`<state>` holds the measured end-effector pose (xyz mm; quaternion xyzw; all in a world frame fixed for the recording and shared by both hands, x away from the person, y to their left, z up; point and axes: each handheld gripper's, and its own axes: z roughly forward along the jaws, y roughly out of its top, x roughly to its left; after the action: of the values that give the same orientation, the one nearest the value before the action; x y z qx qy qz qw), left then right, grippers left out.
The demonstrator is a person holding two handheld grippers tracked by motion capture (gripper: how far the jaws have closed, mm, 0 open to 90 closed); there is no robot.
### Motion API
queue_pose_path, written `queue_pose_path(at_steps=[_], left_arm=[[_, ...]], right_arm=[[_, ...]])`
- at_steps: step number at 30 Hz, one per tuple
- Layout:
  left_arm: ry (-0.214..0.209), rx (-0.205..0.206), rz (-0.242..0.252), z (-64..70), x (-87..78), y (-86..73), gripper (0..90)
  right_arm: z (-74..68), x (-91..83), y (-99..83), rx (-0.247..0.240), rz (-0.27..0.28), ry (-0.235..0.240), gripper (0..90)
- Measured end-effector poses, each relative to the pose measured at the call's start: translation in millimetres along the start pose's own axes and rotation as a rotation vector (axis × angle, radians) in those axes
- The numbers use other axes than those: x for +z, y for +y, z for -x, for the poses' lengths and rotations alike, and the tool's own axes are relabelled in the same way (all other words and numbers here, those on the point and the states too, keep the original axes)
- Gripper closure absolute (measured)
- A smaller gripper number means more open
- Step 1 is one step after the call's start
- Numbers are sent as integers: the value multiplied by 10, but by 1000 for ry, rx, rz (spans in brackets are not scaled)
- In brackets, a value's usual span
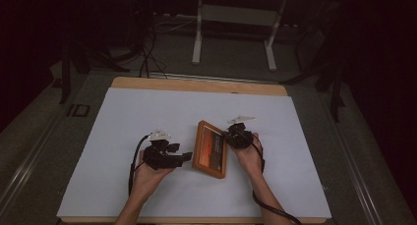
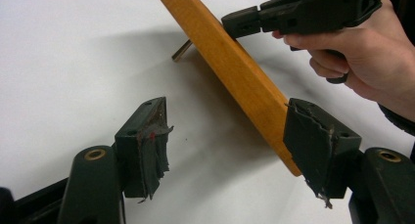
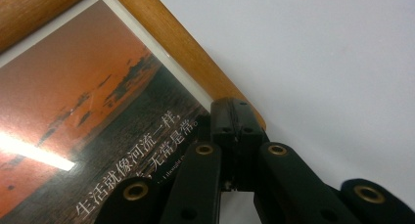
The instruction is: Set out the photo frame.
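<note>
While your right gripper (image 1: pixel 235 135) pinches the orange wooden picture frame (image 1: pixel 210 149) at its right edge, your left gripper (image 1: pixel 173 157) waits wide open just left of the frame, whose long axis runs away from you, its near corner touching one pad (image 2: pixel 313 141).

From my station I see a white sheet (image 1: pixel 147 117) covering nearly all of the wooden table (image 1: pixel 196 84), whose bare wood shows as a strip along the far edge. Past that edge stands a white frame with two legs (image 1: pixel 233 33) on the grey floor (image 1: pixel 236 63) (the room is dim). Dark cables (image 1: pixel 146 48) trail on the floor beyond the far-left corner.
</note>
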<state>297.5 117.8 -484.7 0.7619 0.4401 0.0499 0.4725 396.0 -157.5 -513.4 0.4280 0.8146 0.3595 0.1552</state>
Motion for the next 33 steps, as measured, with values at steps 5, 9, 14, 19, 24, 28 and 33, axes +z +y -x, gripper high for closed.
queue_pose_path(at_steps=[5,9,14,19,24,28,33], left_arm=[[-22,-2,-2,58,17,6,314],[-35,-2,-16,117,67,1,289],[-54,-2,-38,180,161,-14,262],[-64,5,-66,229,265,-36,259],[-77,-4,-74,247,339,-39,297],[-84,-21,-76,246,378,-34,358],[-85,-48,-92,236,429,-33,438]], right_arm=[[4,-1,-1,7,-1,5,900],[12,2,0,10,1,9,900],[11,4,-3,13,3,7,900],[9,4,-4,13,4,5,900],[7,4,-10,15,8,3,900],[6,3,-12,16,9,3,900],[5,3,-14,17,10,2,900]])
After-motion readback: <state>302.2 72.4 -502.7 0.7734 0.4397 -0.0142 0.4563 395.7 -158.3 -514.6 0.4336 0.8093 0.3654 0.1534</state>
